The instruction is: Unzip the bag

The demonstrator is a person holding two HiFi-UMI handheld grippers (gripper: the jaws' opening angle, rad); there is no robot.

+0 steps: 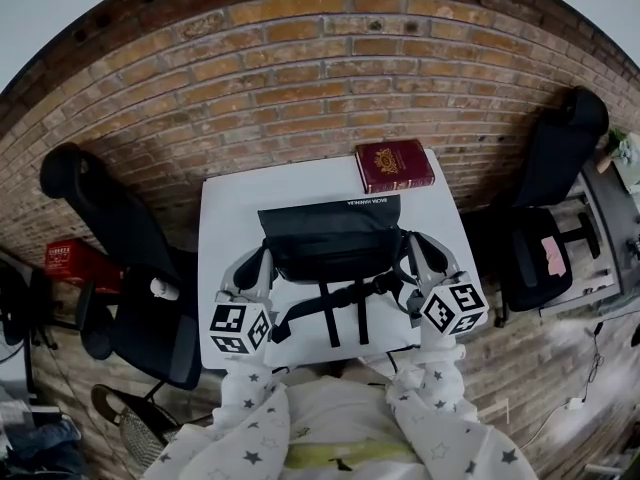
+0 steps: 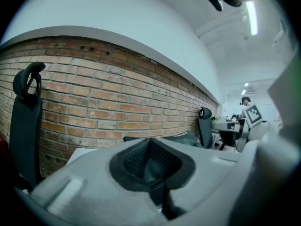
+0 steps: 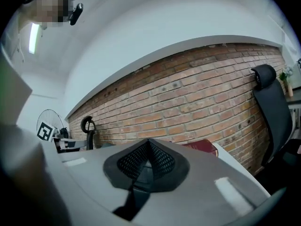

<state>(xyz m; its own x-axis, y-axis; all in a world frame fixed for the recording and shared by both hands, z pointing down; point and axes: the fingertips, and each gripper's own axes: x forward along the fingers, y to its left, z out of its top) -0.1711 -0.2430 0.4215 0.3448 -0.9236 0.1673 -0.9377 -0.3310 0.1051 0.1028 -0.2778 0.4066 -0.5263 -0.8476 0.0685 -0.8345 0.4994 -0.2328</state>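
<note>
A black bag (image 1: pixel 335 238) lies in the middle of the white table (image 1: pixel 230 208), with its straps (image 1: pixel 340 306) trailing toward the near edge. My left gripper (image 1: pixel 255 268) is beside the bag's left end and my right gripper (image 1: pixel 420 253) beside its right end. In the left gripper view the jaws (image 2: pixel 150 157) are shut with nothing between the pads, and the bag's top (image 2: pixel 183 138) shows just beyond them. The right gripper (image 3: pixel 148 159) is likewise shut and holds nothing. Both point above the table toward the brick wall.
A maroon book (image 1: pixel 394 165) lies at the table's back right corner and is also in the right gripper view (image 3: pixel 200 146). Black office chairs stand to the left (image 1: pixel 110 238) and right (image 1: pixel 555 168) of the table. A red box (image 1: pixel 75 260) sits on the floor at the left.
</note>
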